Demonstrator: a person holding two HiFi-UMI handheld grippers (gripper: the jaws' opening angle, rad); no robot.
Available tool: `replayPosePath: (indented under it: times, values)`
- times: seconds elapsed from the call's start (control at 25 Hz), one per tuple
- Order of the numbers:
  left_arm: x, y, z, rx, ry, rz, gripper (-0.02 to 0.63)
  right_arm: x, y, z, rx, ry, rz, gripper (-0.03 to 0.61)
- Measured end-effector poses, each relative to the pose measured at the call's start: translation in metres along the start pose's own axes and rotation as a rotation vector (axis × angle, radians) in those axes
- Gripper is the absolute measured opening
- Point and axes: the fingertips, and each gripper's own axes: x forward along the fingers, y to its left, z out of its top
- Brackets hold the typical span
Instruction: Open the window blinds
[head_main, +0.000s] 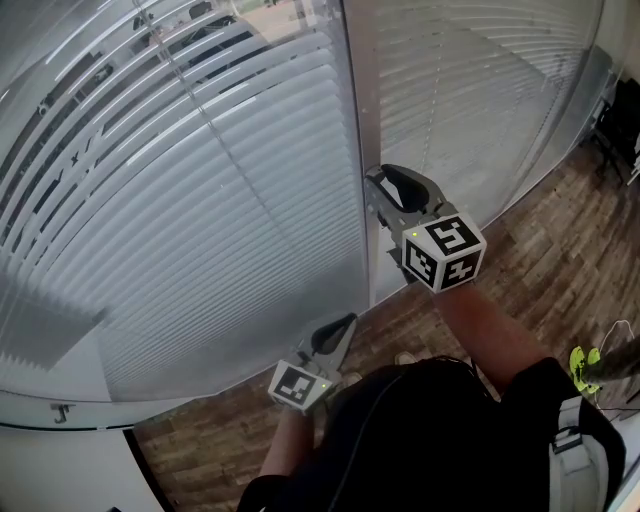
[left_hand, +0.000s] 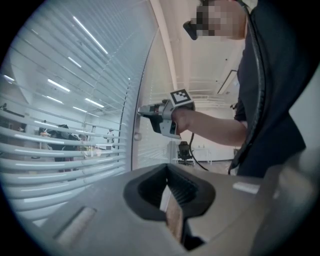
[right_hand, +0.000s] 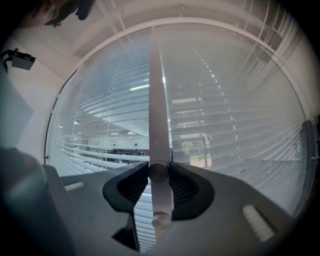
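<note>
Two blinds hang side by side over the window, a wide one (head_main: 200, 200) at left and a narrower one (head_main: 470, 90) at right, with a pale post (head_main: 356, 150) between them. Both are let down to the sill. In the wide one's upper part the slats stand tilted, with dark gaps between them; lower down they look closed. The right gripper (right_hand: 159, 172) is held level at the post, and its pads are pinched on the wand (right_hand: 154, 100), a thin pale rod that hangs upright in front of the post. The wand's capped lower end sticks out just below the pads. In the head view this gripper (head_main: 392, 188) sits just beside the post, the bare forearm (head_main: 490, 330) behind it. The left gripper (head_main: 338, 330) is held low and well apart from the blinds, over the wood floor (head_main: 520, 260); its own view shows its jaws (left_hand: 167, 175) pressed together with nothing between them.
</note>
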Motion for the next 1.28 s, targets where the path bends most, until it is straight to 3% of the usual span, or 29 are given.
replayPosePath:
  times: [0.2, 0.48, 0.56, 0.72, 0.84, 1.08, 1.28]
  values:
    - [0.003, -0.003, 0.002, 0.009, 0.002, -0.004, 0.005, -0.006, -0.001, -0.001, -0.01, -0.016, 0.016, 0.18]
    - [0.009, -0.013, 0.002, 0.015, 0.014, -0.017, 0.005, -0.029, -0.011, -0.005, -0.005, -0.032, 0.034, 0.186]
    - [0.013, -0.014, 0.003, 0.018, 0.019, -0.025, 0.005, -0.036, -0.01, -0.008, -0.004, -0.036, 0.084, 0.176]
    - [0.021, -0.021, 0.005, 0.03, 0.028, -0.037, 0.005, -0.062, 0.004, -0.01, -0.031, -0.066, 0.245, 0.082]
    - [0.031, -0.027, 0.015, 0.036, 0.024, -0.05, 0.005, -0.083, 0.003, -0.01, -0.069, -0.096, 0.317, 0.009]
    - [0.049, -0.042, 0.032, 0.05, 0.003, -0.066, 0.005, -0.133, -0.005, -0.023, -0.113, -0.128, 0.387, 0.006]
    - [0.062, -0.034, 0.031, 0.048, 0.011, -0.065, 0.005, -0.15, -0.002, -0.043, -0.037, -0.092, 0.471, 0.006]
